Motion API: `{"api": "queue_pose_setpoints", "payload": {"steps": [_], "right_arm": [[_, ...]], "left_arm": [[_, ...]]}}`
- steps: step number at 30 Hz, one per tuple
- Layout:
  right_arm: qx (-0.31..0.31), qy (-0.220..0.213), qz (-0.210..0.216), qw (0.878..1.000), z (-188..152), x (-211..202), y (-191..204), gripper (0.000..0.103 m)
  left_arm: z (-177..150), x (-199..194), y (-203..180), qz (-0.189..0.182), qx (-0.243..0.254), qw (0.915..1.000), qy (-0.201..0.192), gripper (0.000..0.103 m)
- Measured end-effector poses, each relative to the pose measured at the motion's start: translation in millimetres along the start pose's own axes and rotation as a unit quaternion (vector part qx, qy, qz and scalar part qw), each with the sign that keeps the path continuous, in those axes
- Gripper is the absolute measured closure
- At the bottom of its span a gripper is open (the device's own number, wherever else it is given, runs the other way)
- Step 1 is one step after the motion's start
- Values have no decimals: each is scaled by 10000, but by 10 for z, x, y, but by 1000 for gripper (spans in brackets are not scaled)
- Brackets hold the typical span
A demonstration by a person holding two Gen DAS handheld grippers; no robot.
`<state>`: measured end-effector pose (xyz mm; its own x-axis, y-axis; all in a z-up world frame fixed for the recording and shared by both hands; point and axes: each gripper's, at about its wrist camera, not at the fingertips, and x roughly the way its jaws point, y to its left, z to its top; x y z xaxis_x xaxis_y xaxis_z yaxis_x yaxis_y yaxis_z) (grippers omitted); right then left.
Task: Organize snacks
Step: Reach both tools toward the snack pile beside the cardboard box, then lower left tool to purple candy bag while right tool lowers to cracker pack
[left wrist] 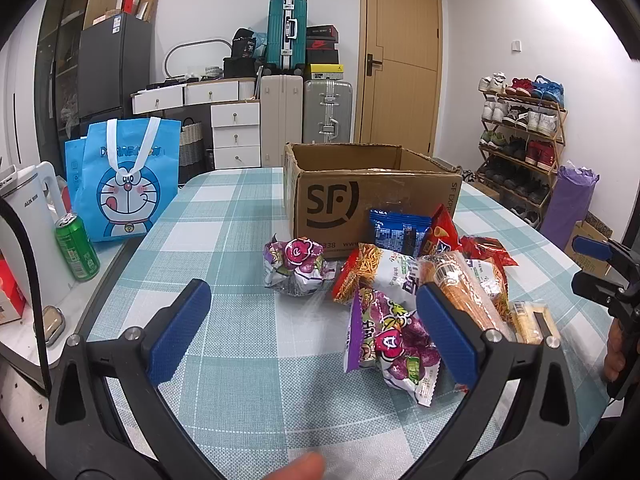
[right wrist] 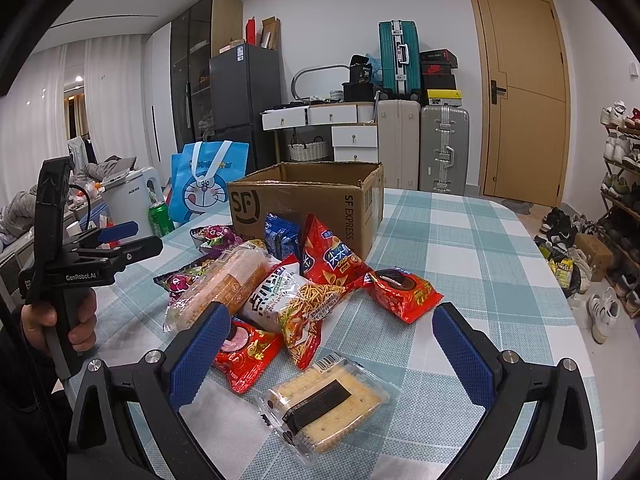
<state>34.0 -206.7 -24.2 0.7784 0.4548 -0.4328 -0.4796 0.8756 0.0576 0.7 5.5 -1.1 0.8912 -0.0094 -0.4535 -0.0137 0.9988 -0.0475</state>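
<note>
An open SF cardboard box (left wrist: 372, 200) (right wrist: 304, 200) stands on the checked tablecloth. Before it lies a heap of snacks: two purple grape bags (left wrist: 392, 344) (left wrist: 298, 266), a blue pack (right wrist: 280, 232), red chips (right wrist: 332, 260), a stick-snack bag (right wrist: 304, 312), a long biscuit roll (right wrist: 224, 284) and two red bags (right wrist: 248, 356) (right wrist: 404, 292). My left gripper (left wrist: 312, 332) hovers open, the nearer grape bag by its right finger. My right gripper (right wrist: 332, 354) is open above a clear cracker pack (right wrist: 328, 404). Neither holds anything.
A blue cartoon tote (left wrist: 124, 184), a green can (left wrist: 78, 254) and a white kettle (left wrist: 28, 216) stand on a side counter left of the table. A shoe rack (left wrist: 520, 140) lines the right wall. Suitcases (left wrist: 326, 110) and drawers stand behind.
</note>
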Motion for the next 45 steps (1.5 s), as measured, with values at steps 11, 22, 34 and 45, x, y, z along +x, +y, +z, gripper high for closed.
{"api": "queue_pose_setpoints", "payload": {"steps": [11, 22, 34, 45], "right_arm": [[2, 8, 1, 10000, -3, 1, 0, 0], [20, 131, -37, 9999, -33, 9, -16, 0], [-74, 1067, -250, 9940, -85, 246, -39, 0], [-77, 1927, -74, 9812, -275, 445, -61, 0]], "left_arm": [[9, -17, -4, 9, 8, 10000, 0, 1], [5, -14, -7, 43, 17, 10000, 12, 1], [-8, 76, -54, 55, 288, 9992, 275, 1], [-41, 180, -106, -52, 366, 9973, 638, 1]]}}
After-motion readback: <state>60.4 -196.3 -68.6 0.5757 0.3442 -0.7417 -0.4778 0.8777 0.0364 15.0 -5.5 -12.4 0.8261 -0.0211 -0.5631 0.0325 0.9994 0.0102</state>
